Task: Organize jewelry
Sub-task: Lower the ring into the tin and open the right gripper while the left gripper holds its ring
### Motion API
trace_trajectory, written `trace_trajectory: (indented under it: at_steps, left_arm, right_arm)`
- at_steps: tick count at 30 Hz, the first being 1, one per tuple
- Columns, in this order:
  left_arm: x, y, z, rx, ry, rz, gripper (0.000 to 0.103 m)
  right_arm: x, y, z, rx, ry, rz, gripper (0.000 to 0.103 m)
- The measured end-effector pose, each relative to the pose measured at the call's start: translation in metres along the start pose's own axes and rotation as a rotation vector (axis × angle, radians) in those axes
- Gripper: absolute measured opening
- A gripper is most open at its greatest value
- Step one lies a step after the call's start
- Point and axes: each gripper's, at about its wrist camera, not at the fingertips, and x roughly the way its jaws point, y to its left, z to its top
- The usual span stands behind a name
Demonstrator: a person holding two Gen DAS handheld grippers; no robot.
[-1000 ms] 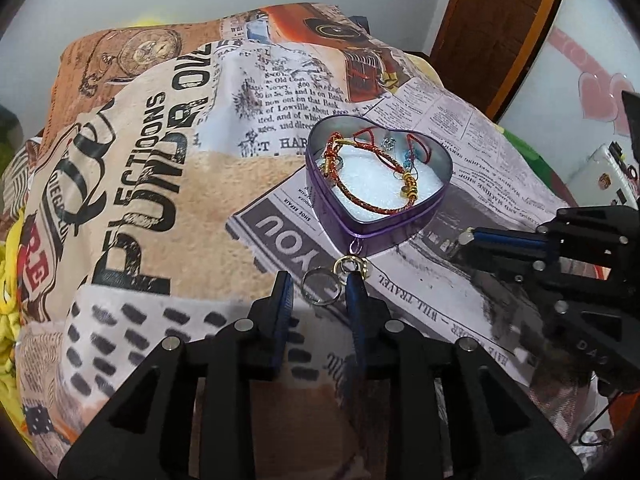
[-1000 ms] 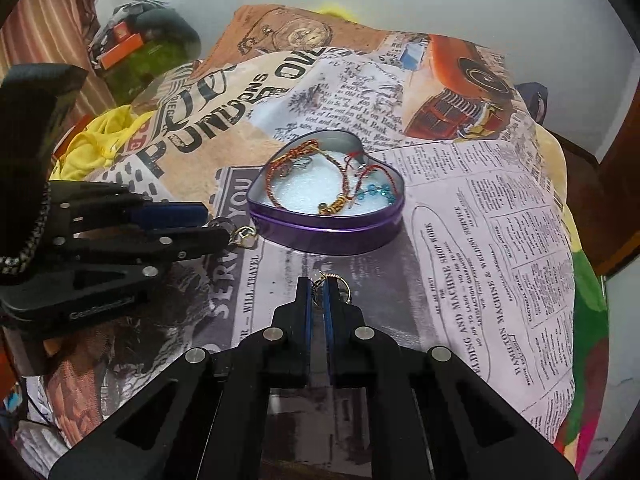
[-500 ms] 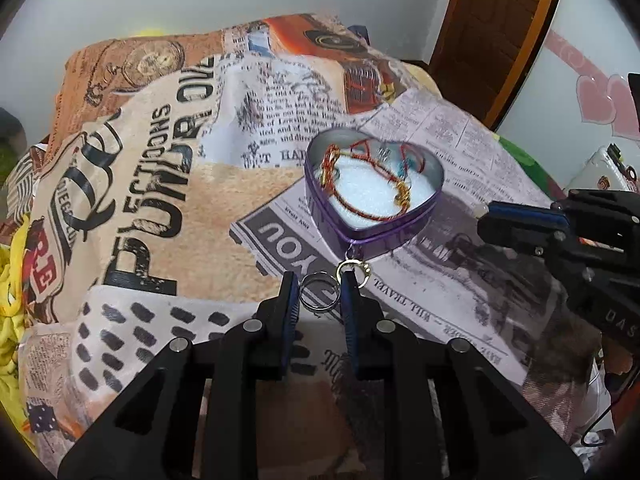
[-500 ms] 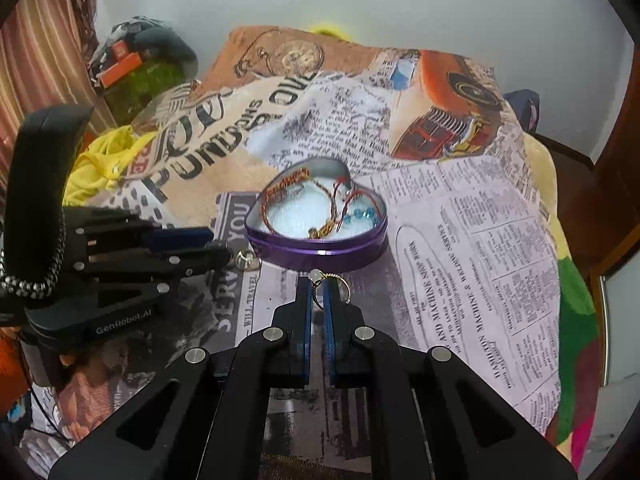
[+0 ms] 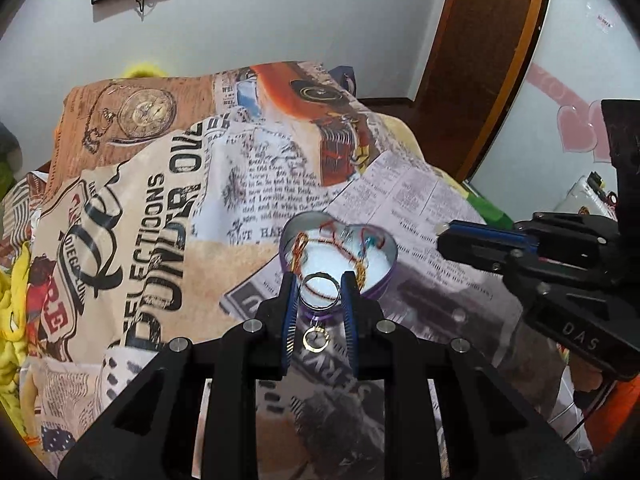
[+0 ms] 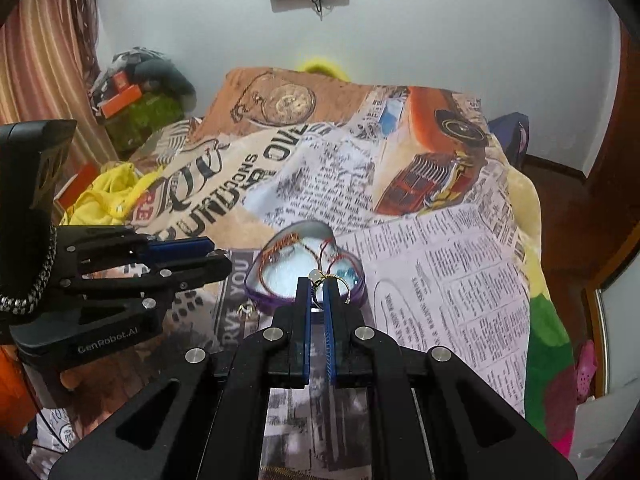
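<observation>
The left tool (image 5: pixel 320 286) grips a plain silver ring (image 5: pixel 320 295) between its blue-lined pads, the band pinched across its width so its opening faces the camera; its jaws have just been closing, with that ring between them. Below it, on the bed's blanket printed with newspaper text and an orange vintage car (image 5: pixel 168 216), lies a small gold ring (image 5: pixel 316 339), seen between the two black fingers. The right tool (image 6: pixel 317 285) stands nearly closed, clamped on a thin gold ring with a pale round bead (image 6: pixel 318 276) that sticks up from its tips. Just beyond both tools sits an open purple heart-shaped tin (image 6: pixel 262 294) with a white lining, holding red and gold cord bracelets (image 5: pixel 308 242) and some turquoise beads (image 6: pixel 344 273). From the right wrist view the left tool appears at the left edge, and the small gold ring (image 6: pixel 245 311) rests on the blanket just beside the tin's near wall.
</observation>
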Motion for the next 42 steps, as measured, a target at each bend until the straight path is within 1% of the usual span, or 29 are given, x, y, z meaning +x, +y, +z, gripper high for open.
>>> trace_trajectory:
  at_steps: [10,22,24,27,29,30,37,42]
  left_arm:
    - [0.020,0.004,0.011,-0.001,0.011,-0.014,0.020]
    - [0.041,0.013,0.008,-0.025,0.056,-0.046,0.020]
    - [0.040,0.012,0.008,-0.018,0.056,-0.045,0.020]
    - [0.038,0.012,0.008,-0.015,0.054,-0.041,0.020]
    - [0.034,0.013,0.008,-0.020,0.050,-0.038,0.020]
    - [0.032,0.013,0.008,-0.024,0.048,-0.036,0.020]
    - [0.010,0.020,0.008,-0.037,0.025,-0.001,0.022]
    - [0.001,0.021,0.001,-0.039,0.040,0.021,0.025]
  right_arm:
    - [0.016,-0.001,0.012,-0.004,0.002,0.012,0.005]
    - [0.047,-0.004,0.007,-0.004,0.085,0.025,0.005]
    - [0.050,-0.004,0.005,-0.007,0.100,0.027,0.005]
    - [0.053,-0.004,0.005,-0.009,0.120,0.032,0.012]
    - [0.052,-0.004,0.004,-0.009,0.118,0.030,0.018]
    - [0.051,-0.004,0.004,-0.009,0.115,0.028,0.019]
    - [0.038,0.000,0.006,-0.014,0.097,0.006,0.020]
    - [0.025,0.003,0.006,-0.018,0.087,-0.005,0.021]
